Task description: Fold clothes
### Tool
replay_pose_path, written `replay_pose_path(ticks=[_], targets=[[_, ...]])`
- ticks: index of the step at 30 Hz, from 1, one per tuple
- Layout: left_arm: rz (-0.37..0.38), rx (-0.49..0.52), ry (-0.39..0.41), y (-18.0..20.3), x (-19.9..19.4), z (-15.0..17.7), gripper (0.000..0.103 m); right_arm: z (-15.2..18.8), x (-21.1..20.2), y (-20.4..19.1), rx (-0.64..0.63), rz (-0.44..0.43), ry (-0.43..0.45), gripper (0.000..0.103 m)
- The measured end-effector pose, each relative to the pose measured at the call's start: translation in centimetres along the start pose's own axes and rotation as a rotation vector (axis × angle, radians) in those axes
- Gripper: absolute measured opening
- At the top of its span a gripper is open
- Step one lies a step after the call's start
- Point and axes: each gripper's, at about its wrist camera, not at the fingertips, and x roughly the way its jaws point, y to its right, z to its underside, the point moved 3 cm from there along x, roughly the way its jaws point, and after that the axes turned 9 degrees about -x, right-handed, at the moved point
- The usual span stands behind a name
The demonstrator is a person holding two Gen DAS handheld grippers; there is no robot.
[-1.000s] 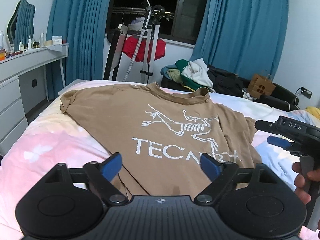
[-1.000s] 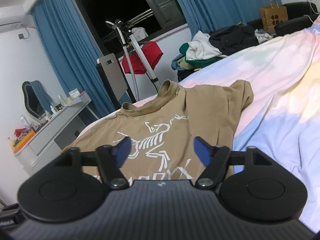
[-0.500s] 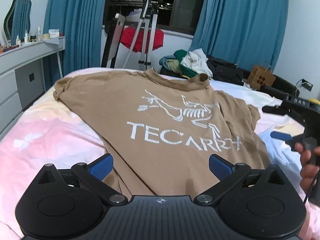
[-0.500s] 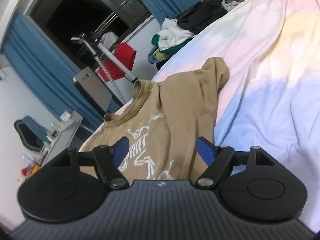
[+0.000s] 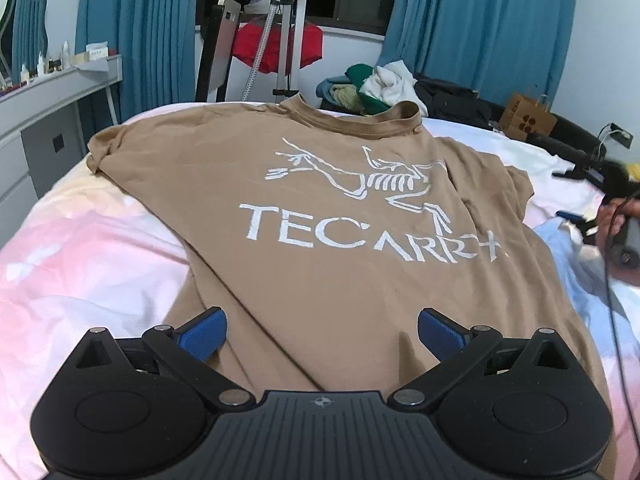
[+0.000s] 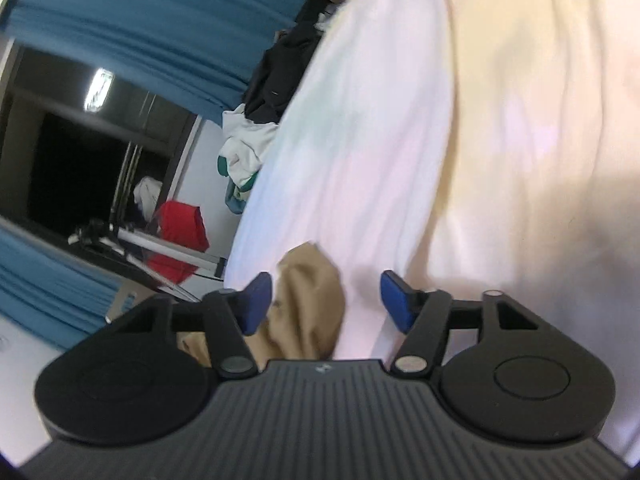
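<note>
Shirt: a tan T-shirt (image 5: 344, 248) lies spread flat, print up, on the bed (image 5: 80, 248), collar toward the window and hem nearest the left camera.
Left tongs: the left tongs (image 5: 322, 330) are spread as wide as they go, hovering over the hem; the blue pads (image 5: 202, 332) stand apart with cloth showing between them, not pinched.
Right tongs: the right tongs (image 6: 326, 300) are rolled to the side and have just been closing, now part open. The shirt's sleeve (image 6: 310, 300) lies between the pads, next to the left pad, but it is not clamped.
Right hand: a hand (image 5: 614, 220) grips the other tool at the shirt's right edge, blurred.
Behind the bed: a heap of clothes (image 5: 376, 88), blue curtains (image 5: 480, 24) and a red garment (image 5: 276, 46) on a rack.
</note>
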Motion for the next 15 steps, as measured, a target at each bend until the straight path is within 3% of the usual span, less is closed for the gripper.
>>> replay_pose_path(ticks=[3, 6, 8, 9, 15], targets=[[0.007, -0.021, -0.006, 0.0, 0.8, -0.3, 0.103, 0.2, 2.3, 0.6, -0.008, -0.051, -0.054, 0.053], [0.001, -0.037, -0.014, -0.2, 1.4, -0.5, 0.103, 0.8, 4.3, -1.3, -0.123, -0.075, -0.090, 0.052], [-0.004, -0.055, -0.024, -0.4, 1.7, -0.5, 0.103, 1.4, 5.4, -2.4, -0.183, -0.075, -0.112, 0.026], [-0.005, -0.066, -0.027, -0.6, 1.8, -0.5, 0.103, 1.6, 5.6, -2.8, -0.204, -0.065, -0.120, 0.008], [0.002, -0.147, -0.020, -1.5, 1.1, -1.0, 0.103, 0.8, 2.3, -6.8, -0.346, -0.106, 0.010, 0.006]])
